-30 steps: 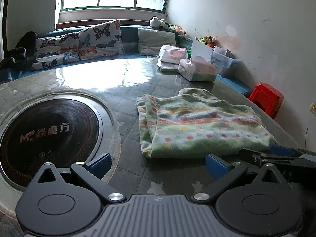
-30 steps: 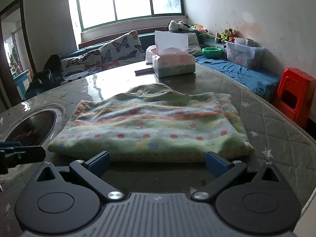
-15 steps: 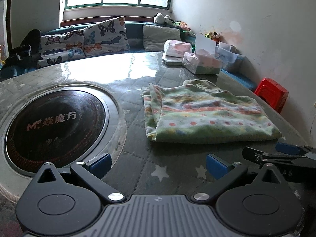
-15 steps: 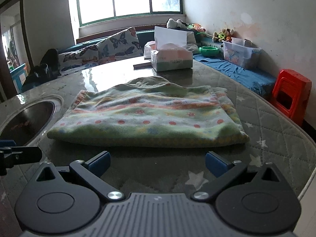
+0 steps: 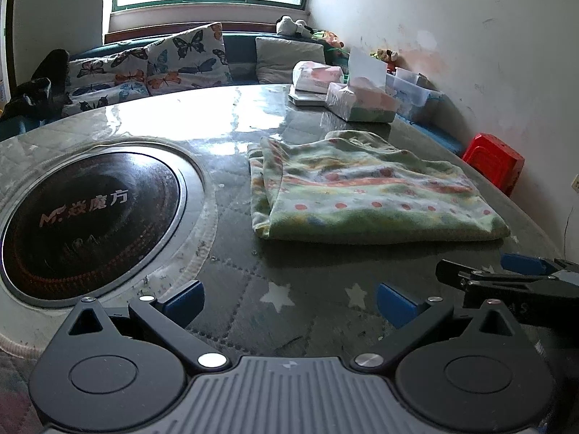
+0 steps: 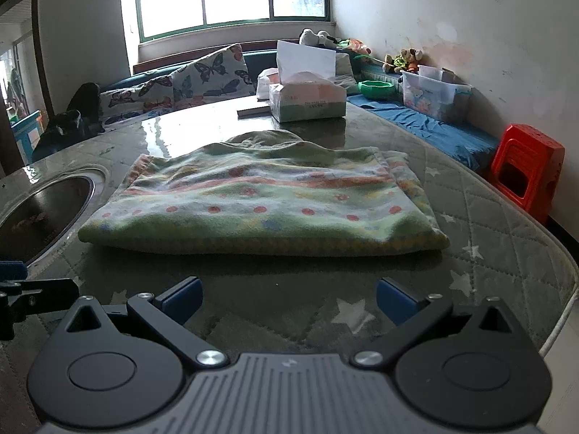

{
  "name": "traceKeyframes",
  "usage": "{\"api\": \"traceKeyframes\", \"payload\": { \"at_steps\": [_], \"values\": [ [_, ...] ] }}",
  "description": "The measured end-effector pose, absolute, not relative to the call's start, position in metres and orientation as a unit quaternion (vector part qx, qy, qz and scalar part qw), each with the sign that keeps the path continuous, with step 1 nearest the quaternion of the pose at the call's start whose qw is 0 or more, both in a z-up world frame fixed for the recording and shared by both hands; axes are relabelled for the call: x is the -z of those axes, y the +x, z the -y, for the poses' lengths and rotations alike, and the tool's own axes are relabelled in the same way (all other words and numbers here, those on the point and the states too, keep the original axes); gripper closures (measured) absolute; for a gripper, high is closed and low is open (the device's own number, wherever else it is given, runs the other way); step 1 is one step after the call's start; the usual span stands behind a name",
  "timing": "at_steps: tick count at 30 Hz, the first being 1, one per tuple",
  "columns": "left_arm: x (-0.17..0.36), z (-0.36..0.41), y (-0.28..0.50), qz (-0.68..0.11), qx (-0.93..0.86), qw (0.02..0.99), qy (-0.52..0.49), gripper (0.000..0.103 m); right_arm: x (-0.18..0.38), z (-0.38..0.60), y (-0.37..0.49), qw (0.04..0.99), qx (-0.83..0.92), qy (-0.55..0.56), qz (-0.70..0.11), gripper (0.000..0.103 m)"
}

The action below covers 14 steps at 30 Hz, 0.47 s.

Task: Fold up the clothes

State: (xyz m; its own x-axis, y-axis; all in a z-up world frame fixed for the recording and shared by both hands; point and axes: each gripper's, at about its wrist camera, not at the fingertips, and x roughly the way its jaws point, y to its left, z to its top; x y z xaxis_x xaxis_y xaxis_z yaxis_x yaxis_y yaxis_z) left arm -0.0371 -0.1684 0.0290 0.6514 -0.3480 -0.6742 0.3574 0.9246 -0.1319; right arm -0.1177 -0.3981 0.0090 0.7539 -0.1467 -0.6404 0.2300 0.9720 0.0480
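A green fleece garment with red dots and stripes (image 6: 260, 202) lies folded into a flat rectangle on the round quilted table (image 6: 488, 224); it also shows in the left wrist view (image 5: 365, 195). My right gripper (image 6: 287, 298) is open and empty, just short of the garment's near edge. My left gripper (image 5: 289, 298) is open and empty, to the left of and nearer than the garment. The right gripper's fingers (image 5: 506, 278) show at the right edge of the left wrist view.
A round black induction cooktop (image 5: 83, 213) is set into the table left of the garment. Tissue boxes (image 6: 305, 99) stand at the table's far side. A sofa with butterfly cushions (image 5: 152, 61), a clear bin (image 6: 432, 94) and a red stool (image 6: 526, 168) ring the table.
Both grippers have drawn back from the folded garment toward the table's near edge. The garment lies still. Both stay open.
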Motion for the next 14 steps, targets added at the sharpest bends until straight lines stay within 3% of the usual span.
{"api": "traceKeyframes", "payload": {
  "at_steps": [14],
  "values": [
    [-0.0278,0.1707,-0.0382,-0.374,0.192,0.907,0.006,0.000,-0.0096,0.3976,-0.1170,0.934,0.100,0.059,-0.337,0.000]
  ]
}}
